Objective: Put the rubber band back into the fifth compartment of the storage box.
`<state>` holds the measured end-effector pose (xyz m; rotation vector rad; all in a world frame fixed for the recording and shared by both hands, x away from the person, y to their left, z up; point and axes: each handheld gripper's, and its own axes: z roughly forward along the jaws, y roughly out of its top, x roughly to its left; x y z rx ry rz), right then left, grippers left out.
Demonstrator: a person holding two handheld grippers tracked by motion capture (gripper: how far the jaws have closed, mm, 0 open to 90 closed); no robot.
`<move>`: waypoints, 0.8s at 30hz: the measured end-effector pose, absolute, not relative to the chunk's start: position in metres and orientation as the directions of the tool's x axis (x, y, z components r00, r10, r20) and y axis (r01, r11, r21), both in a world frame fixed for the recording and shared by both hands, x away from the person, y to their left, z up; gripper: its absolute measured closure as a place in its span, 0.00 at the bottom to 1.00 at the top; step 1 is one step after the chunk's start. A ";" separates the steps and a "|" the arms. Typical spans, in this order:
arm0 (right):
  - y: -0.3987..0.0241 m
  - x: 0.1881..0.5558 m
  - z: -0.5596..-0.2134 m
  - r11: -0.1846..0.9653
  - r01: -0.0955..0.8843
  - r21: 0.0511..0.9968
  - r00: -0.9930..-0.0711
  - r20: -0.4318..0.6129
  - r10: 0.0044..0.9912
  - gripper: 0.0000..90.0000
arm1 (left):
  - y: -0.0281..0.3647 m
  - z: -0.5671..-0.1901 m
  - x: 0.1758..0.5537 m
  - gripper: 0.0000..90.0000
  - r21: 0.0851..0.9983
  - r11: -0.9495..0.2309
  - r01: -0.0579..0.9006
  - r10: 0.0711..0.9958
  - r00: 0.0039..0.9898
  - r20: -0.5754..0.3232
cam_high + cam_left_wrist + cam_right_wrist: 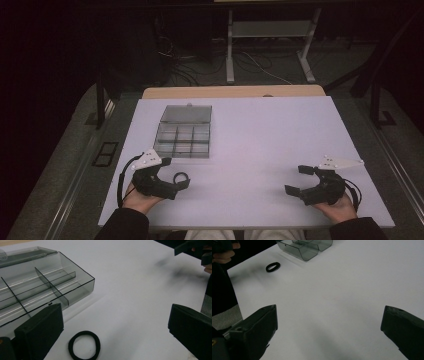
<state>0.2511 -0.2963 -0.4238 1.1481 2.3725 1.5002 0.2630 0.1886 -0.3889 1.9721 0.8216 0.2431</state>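
**Black ring, loose on white table**

The black ring [180, 177] is laid flat on the white table [260, 135], between the spread jaws of the left gripper [176, 173], ungripped. Just beyond it is set a clear compartment box [184, 134], lid open. The right gripper [299, 180] is held well apart, jaws wide, nothing held.

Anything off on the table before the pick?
Nothing stands out. The black ring lies flat on the white table, just ahead of the open left claw, clear of the organizer box. The box sits square with its lid open and its compartments look empty. The right claw is open, holding nothing.
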 end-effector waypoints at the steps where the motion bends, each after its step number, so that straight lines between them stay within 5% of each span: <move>1: -0.296 0.251 -0.424 0.228 0.539 0.811 -0.708 0.289 0.645 0.01 | 0.189 -0.389 0.264 0.00 0.830 -0.328 0.451 0.639 0.753 -0.157; 24: -0.296 0.251 -0.424 0.235 0.545 0.805 -0.712 0.296 0.637 0.01 | 0.207 -0.393 0.288 0.00 0.767 -0.373 0.522 0.662 0.729 -0.174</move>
